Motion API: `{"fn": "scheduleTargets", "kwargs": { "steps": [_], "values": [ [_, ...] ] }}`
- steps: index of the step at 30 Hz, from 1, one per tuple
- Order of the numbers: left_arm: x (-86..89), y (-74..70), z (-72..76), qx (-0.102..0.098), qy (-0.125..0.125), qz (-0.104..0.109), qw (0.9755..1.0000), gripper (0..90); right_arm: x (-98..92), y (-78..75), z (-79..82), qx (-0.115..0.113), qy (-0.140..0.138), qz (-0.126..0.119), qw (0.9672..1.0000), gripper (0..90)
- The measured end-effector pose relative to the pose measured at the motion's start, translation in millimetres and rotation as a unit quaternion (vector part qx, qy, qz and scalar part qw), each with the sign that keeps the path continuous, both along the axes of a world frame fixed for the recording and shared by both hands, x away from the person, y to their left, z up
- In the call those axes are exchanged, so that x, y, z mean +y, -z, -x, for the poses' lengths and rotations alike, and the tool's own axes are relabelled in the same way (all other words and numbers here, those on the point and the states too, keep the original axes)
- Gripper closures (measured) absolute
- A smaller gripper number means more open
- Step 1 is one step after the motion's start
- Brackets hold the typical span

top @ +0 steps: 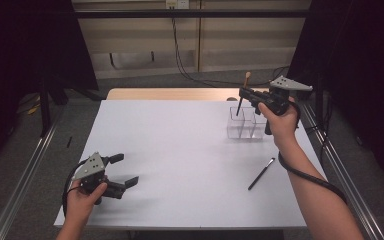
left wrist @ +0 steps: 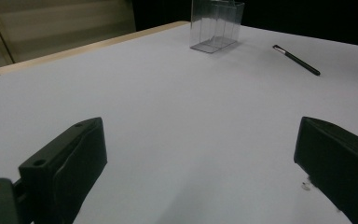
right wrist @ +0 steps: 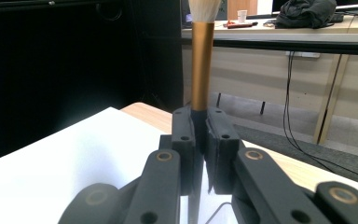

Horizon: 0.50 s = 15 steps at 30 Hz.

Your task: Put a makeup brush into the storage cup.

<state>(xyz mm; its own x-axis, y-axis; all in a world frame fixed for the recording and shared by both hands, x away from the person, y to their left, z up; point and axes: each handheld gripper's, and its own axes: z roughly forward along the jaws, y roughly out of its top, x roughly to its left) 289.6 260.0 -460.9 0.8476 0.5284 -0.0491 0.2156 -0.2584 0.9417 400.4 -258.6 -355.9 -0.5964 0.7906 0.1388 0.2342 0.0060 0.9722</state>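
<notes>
- The table (top: 180,150) is white and bare in the middle; nothing on it would stop a dropped brush rolling away from the box.
- The left gripper (top: 122,170) rests low at the near left corner, well away from the box, its jaws spread wide with nothing between them. From there it cannot steady the box if that gets knocked.
- The right gripper (top: 243,93) hangs just above the box, at its far side, clamped tight on the brush. If it comes down off line, its body could hit the rim and tip things over.
- The box (top: 246,122), a clear light holder with compartments, stands at the far right of the table. It looks easy to shove or topple, and its see-through walls make the openings hard to judge.
- The brush (top: 243,92) stands nearly upright in the jaws, bristles up, its lower end inside or just over a far compartment; which, I cannot tell. Released while tilted, it could catch a divider or lever the box over.
- A thin black pen (top: 261,174) lies near the box, on its near side; a forearm sweeping back could roll it off.
</notes>
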Motion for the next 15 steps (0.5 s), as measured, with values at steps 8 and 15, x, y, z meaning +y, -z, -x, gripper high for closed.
{"fn": "scheduleTargets", "kwargs": {
  "steps": [8, 15],
  "values": [
    [-0.3, -0.2, 0.3, 0.001, 0.001, 0.0, 1.0, 2.4, 2.4, 3.0, -2.8, 0.001, 0.005, 0.008, 1.0, 83.5],
    [-0.3, -0.1, 0.5, 0.0, 0.001, 0.0, 1.0, 2.4, 4.2, 7.4, -5.9, 0.004, 0.01, 0.016, 0.9998, 83.6]
  ]
}}
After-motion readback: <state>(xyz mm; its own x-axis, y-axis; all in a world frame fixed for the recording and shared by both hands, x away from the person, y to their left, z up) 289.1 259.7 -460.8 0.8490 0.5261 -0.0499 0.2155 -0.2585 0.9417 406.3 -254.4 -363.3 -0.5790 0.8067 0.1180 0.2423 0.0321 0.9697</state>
